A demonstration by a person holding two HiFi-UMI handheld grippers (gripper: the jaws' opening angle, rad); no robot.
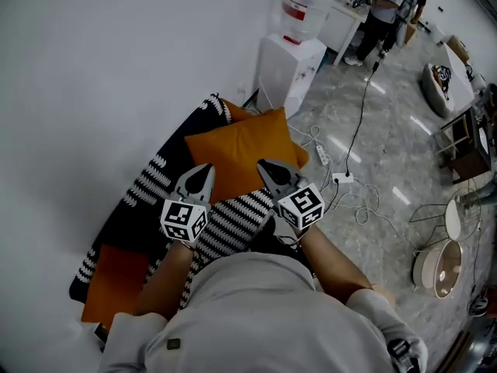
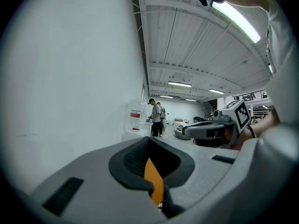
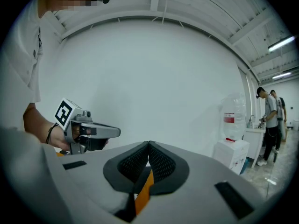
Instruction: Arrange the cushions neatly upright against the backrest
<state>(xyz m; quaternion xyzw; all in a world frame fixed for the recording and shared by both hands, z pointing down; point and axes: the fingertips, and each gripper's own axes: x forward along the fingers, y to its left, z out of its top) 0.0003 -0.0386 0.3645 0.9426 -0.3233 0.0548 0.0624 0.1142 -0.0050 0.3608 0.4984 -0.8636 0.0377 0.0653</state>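
An orange cushion (image 1: 241,150) leans at the far end of a black sofa (image 1: 116,231), which stands along the white wall. A black-and-white striped cushion (image 1: 233,224) lies just in front of it, under my hands. A darker orange cushion (image 1: 116,282) lies flat at the near left end. My left gripper (image 1: 206,168) (image 2: 148,139) and right gripper (image 1: 262,163) (image 3: 148,143) hover side by side over the orange cushion's near edge, tips raised toward the wall. Both are shut with their pads meeting. An orange sliver (image 2: 154,183) (image 3: 144,192) shows through the slit behind each pair of pads.
More striped fabric shows at the sofa's far end (image 1: 213,107) and along the backrest (image 1: 147,185). A white water dispenser (image 1: 287,68) stands past the sofa. A power strip with cables (image 1: 342,179) and a round appliance (image 1: 439,270) lie on the floor to the right. People (image 1: 384,14) stand far off.
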